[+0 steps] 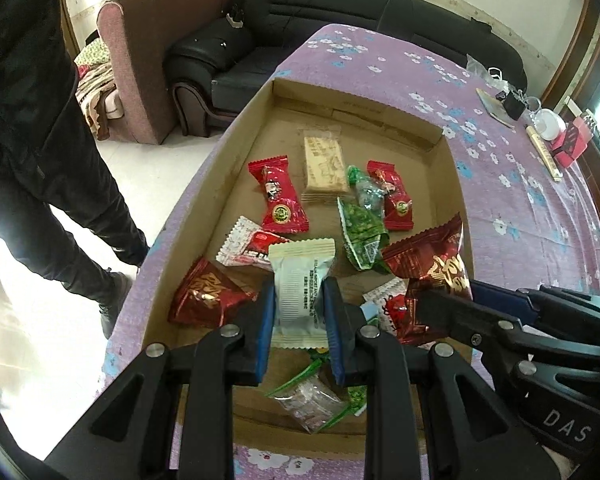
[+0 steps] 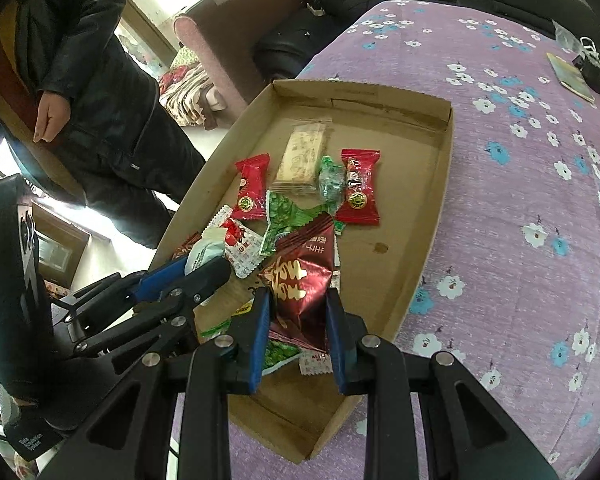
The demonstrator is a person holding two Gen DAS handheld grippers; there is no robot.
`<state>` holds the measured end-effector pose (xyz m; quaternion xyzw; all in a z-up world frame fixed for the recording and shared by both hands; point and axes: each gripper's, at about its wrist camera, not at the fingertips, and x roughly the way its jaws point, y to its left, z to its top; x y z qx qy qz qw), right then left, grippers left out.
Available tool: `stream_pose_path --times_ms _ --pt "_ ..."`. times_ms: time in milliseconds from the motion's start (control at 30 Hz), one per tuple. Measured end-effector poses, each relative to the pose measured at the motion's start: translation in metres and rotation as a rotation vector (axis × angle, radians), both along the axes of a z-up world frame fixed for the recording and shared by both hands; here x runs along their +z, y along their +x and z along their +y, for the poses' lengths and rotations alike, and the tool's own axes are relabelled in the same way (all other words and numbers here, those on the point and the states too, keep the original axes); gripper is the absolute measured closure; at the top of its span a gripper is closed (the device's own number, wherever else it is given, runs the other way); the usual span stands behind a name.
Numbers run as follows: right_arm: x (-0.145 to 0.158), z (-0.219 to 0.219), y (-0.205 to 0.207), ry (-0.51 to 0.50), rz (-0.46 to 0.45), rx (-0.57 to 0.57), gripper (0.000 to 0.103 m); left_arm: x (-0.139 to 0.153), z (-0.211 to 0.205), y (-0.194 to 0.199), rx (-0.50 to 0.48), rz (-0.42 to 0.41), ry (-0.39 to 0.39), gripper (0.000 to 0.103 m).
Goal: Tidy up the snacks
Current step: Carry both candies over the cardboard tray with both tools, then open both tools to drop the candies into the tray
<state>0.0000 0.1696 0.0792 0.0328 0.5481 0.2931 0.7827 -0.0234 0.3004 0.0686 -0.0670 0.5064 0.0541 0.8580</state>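
Note:
A shallow cardboard tray [image 1: 236, 152] [image 2: 428, 264] on the purple flowered tablecloth holds several wrapped snacks. My left gripper [image 1: 298, 298] is shut on a white snack packet [image 1: 300, 280], held upright over the tray's near part. My right gripper [image 2: 298, 300] is shut on a dark red packet with gold characters [image 2: 300, 280], which also shows at the right in the left wrist view [image 1: 440, 264]. In the tray lie two bright red candies [image 1: 278, 196] [image 1: 394, 196], a beige wafer pack [image 1: 324, 164], green packets [image 1: 360, 236] and another dark red packet [image 1: 208, 300].
A person in dark clothes [image 2: 100, 92] stands at the table's left edge. A black sofa [image 1: 340, 12] and a pink armchair [image 1: 140, 60] stand behind the table. Small items, among them a white dish [image 1: 548, 124] and a pink box [image 1: 572, 140], sit at the far right of the tablecloth.

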Motion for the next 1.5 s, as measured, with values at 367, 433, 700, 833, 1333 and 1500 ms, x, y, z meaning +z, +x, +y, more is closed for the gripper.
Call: stream_pose_path --times_ms 367,433,700,833,1333,1500 --pt "-0.005 0.012 0.001 -0.024 -0.012 0.026 0.078 -0.008 0.008 0.001 0.012 0.013 -0.002 0.077" --pt "-0.007 0.012 0.002 -0.022 -0.010 0.022 0.078 -0.008 0.008 0.001 0.011 0.010 -0.003 0.077" --pt "-0.008 0.013 0.010 -0.027 -0.018 0.006 0.078 -0.010 0.007 0.005 0.009 0.011 -0.007 0.077" --pt "-0.010 0.012 0.014 -0.030 -0.019 0.002 0.078 -0.011 0.007 0.006 0.010 0.010 -0.007 0.077" --pt "-0.001 0.011 0.016 -0.048 -0.061 -0.016 0.074 0.004 0.019 0.000 0.070 -0.028 -0.007 0.044" --pt "0.007 0.011 0.012 -0.055 -0.083 -0.022 0.072 0.015 0.021 -0.008 0.084 -0.052 0.014 0.037"
